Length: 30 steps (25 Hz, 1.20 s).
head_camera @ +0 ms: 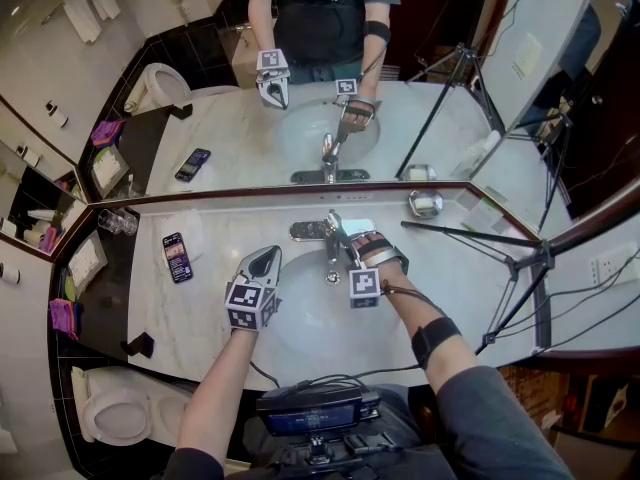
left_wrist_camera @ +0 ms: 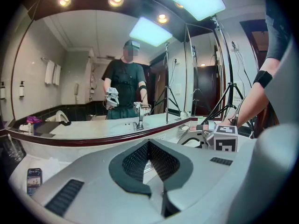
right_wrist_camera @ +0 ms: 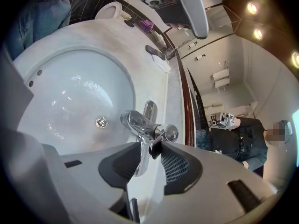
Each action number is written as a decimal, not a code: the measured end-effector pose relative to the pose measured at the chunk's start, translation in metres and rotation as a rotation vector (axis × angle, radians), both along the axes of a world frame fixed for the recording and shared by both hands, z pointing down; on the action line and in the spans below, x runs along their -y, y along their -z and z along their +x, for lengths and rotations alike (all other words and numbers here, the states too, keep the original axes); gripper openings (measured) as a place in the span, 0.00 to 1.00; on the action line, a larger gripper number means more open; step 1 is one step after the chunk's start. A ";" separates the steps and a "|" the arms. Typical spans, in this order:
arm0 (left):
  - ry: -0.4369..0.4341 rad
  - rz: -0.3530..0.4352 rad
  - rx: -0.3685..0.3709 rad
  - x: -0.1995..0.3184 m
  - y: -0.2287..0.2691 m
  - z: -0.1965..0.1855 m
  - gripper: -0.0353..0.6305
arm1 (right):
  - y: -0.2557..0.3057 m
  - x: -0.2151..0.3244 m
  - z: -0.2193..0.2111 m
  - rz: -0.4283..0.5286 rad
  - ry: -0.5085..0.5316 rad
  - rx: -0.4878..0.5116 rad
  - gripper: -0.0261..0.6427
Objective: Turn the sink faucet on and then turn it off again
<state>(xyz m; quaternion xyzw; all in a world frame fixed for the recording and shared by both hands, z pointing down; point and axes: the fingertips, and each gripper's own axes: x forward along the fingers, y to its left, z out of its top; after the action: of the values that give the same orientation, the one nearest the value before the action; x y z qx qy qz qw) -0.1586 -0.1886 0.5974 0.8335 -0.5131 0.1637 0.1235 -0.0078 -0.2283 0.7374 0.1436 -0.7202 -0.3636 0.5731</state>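
Observation:
The chrome faucet [head_camera: 333,240] stands at the back rim of the white sink basin [head_camera: 300,320]. My right gripper [head_camera: 345,231] reaches in from the right and is shut on the faucet's lever handle [right_wrist_camera: 143,157], which runs down between its dark pads [right_wrist_camera: 175,164]. The spout [right_wrist_camera: 133,121] points over the drain [right_wrist_camera: 101,122]. The basin looks wet, but no stream of water shows. My left gripper [head_camera: 266,258] hovers over the sink's left rim, apart from the faucet. It is shut with nothing held, its tips [left_wrist_camera: 148,143] meeting and aimed at the mirror.
A phone [head_camera: 177,256] and a drinking glass [head_camera: 117,222] sit on the marble counter at the left. A metal dish [head_camera: 425,204] lies at the back right. A tripod [head_camera: 520,263] stands over the counter's right end. The mirror [head_camera: 300,118] backs the counter, and a toilet [head_camera: 115,413] is at lower left.

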 end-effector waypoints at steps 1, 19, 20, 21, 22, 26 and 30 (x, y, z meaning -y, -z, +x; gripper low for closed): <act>0.001 0.000 0.000 0.000 0.000 0.000 0.05 | 0.000 0.000 0.000 0.002 0.001 0.000 0.24; 0.025 0.012 0.004 -0.014 0.005 -0.006 0.05 | 0.014 -0.009 0.003 -0.011 -0.068 0.063 0.25; 0.026 0.012 0.004 -0.017 0.006 -0.006 0.05 | 0.018 -0.010 0.004 -0.010 -0.088 0.087 0.25; 0.027 0.011 0.004 -0.019 0.006 -0.006 0.05 | 0.022 -0.011 0.005 -0.018 -0.108 0.110 0.25; 0.030 0.011 0.001 -0.022 0.006 -0.007 0.05 | 0.026 -0.014 0.006 -0.029 -0.127 0.133 0.25; 0.034 0.010 -0.005 -0.034 0.008 -0.006 0.05 | 0.054 -0.016 0.009 -0.025 -0.204 0.263 0.16; 0.034 0.014 -0.006 -0.042 0.011 -0.005 0.05 | 0.080 -0.015 0.017 -0.021 -0.312 0.405 0.08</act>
<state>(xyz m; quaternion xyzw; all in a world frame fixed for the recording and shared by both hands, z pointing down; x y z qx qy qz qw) -0.1633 -0.1462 0.5868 0.8261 -0.5279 0.1552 0.1219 0.0096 -0.2137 0.6570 0.3169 -0.7932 -0.2269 0.4678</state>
